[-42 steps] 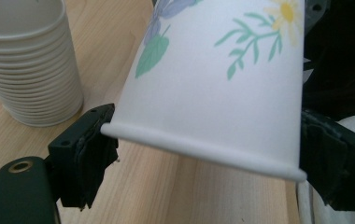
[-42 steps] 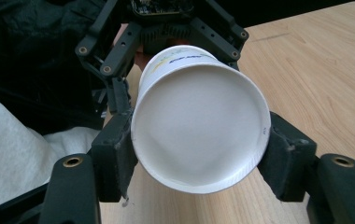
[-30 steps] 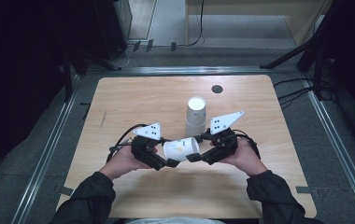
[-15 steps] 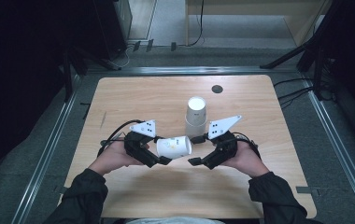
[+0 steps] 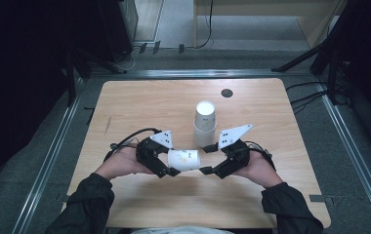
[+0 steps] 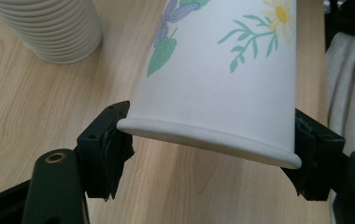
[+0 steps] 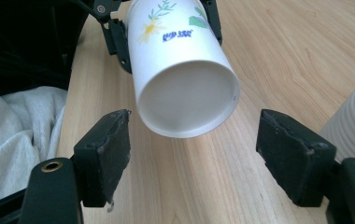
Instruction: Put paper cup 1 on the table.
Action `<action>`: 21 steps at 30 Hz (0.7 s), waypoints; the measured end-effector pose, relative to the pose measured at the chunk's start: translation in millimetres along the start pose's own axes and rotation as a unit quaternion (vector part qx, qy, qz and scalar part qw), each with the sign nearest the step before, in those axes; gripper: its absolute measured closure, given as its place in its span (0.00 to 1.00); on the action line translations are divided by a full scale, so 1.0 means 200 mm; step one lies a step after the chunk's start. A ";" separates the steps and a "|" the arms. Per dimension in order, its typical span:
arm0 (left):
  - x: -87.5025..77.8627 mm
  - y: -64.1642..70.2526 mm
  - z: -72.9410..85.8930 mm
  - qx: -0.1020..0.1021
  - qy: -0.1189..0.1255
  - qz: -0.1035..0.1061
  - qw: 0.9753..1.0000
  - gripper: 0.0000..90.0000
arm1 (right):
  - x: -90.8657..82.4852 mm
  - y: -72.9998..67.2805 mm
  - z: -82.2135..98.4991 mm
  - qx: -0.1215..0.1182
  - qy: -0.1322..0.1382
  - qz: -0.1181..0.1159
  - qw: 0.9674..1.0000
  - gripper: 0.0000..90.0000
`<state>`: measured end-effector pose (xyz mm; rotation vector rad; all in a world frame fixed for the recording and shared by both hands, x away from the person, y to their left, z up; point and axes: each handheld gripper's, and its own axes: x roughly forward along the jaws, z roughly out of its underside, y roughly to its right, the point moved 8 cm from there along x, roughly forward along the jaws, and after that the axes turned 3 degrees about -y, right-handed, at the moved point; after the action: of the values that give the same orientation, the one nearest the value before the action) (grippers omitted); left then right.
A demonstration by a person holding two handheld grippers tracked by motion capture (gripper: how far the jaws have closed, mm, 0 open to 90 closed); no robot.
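The cup could slip or get squashed

My left hand-held gripper [image 5: 172, 171] pinches the paper cup [image 5: 184, 159] by its rim, sideways above the bench [image 5: 139, 105], at 6 o'clock from the cup stack [image 5: 205, 123]. My right hand-held gripper [image 5: 208, 159] has just been closing but stands wide around the cup's bottom, not touching. Squeeze hard and it crumples.

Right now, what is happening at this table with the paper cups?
A person holds a gripping tool in each hand over a wooden table. The left tool clamps a flowered paper cup near its rim and holds it on its side above the table. The right tool has just let go of the cup's bottom end; its jaws stand apart on either side of it, not touching. A stack of cups stands upside down just behind.
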<state>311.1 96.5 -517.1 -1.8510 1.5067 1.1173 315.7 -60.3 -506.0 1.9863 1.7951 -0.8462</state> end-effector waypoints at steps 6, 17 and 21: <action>0.04 0.00 0.00 0.002 -0.027 0.002 1.000 0.28 | 0.02 0.00 0.03 -0.002 -0.013 0.004 1.000 0.30; 0.13 0.05 -0.03 0.019 -0.056 0.011 0.998 0.28 | 0.12 -0.03 0.07 -0.020 -0.052 -0.006 0.998 0.30; 0.15 0.06 -0.03 0.022 -0.062 0.011 0.998 0.28 | 0.15 -0.03 0.08 -0.025 -0.061 -0.010 0.998 0.32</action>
<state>302.9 72.0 -537.3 -1.7068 1.4726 1.1784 306.6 -45.0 -535.2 1.8466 1.7533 -0.8991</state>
